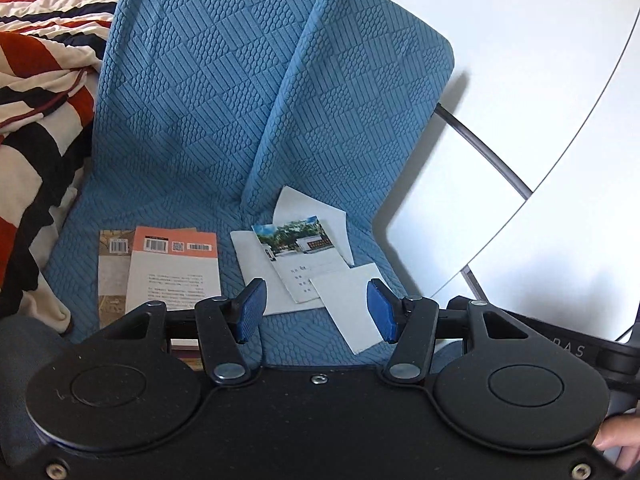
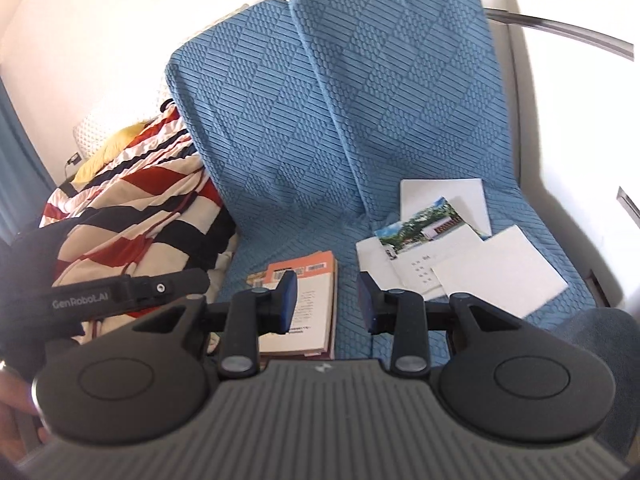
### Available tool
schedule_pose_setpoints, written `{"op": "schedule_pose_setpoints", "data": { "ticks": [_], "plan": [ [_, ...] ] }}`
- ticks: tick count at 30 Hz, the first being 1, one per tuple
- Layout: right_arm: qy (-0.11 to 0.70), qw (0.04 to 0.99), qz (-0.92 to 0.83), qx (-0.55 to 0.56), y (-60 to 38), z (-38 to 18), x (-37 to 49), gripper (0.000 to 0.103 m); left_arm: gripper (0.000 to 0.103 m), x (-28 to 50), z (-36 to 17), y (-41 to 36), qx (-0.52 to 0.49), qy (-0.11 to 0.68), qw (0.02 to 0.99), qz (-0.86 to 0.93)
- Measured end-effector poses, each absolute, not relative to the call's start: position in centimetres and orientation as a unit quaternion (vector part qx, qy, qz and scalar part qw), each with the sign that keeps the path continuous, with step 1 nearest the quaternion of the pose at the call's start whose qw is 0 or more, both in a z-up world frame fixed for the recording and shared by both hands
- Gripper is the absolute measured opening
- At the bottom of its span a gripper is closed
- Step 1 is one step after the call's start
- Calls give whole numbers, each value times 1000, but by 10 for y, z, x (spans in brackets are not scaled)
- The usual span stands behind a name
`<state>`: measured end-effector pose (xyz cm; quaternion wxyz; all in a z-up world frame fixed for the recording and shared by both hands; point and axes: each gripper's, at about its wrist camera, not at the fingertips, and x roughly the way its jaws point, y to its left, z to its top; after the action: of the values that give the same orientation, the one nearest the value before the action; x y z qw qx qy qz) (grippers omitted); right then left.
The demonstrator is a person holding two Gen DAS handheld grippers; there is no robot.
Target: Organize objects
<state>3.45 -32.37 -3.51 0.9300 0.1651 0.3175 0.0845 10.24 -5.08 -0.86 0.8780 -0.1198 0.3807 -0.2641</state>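
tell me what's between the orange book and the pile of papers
Only bare blue seat cover separates the orange book from the papers, clearest in the right wrist view.

Domestic living space. A sofa (image 1: 192,112) in a blue quilted cover stands against a white wall (image 2: 100,20), with a striped blanket (image 2: 136,208) heaped at one end and books (image 1: 172,268) and loose papers (image 2: 496,272) on the seat.

We held the left gripper (image 1: 316,310) open and empty above the blue sofa seat (image 1: 168,200), where two stacked books (image 1: 160,272) lay near its left edge and loose papers (image 1: 304,264) overlapped toward its right.
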Motion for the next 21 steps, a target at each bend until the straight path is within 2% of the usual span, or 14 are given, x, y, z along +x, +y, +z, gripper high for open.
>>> {"op": "schedule_pose_setpoints", "data": {
  "ticks": [14,17,21],
  "plan": [
    [298,943,58,136,-332,-41,-6,37,53,78,-19,-58,-118,374,874,-288],
    [294,946,48,126,-336,-46,-11,43,53,80,-25,-67,-116,379,869,-296],
    [293,946,35,137,-344,-57,-14,43,53,84,-36,-80,-104,390,863,-304]
  ]
}}
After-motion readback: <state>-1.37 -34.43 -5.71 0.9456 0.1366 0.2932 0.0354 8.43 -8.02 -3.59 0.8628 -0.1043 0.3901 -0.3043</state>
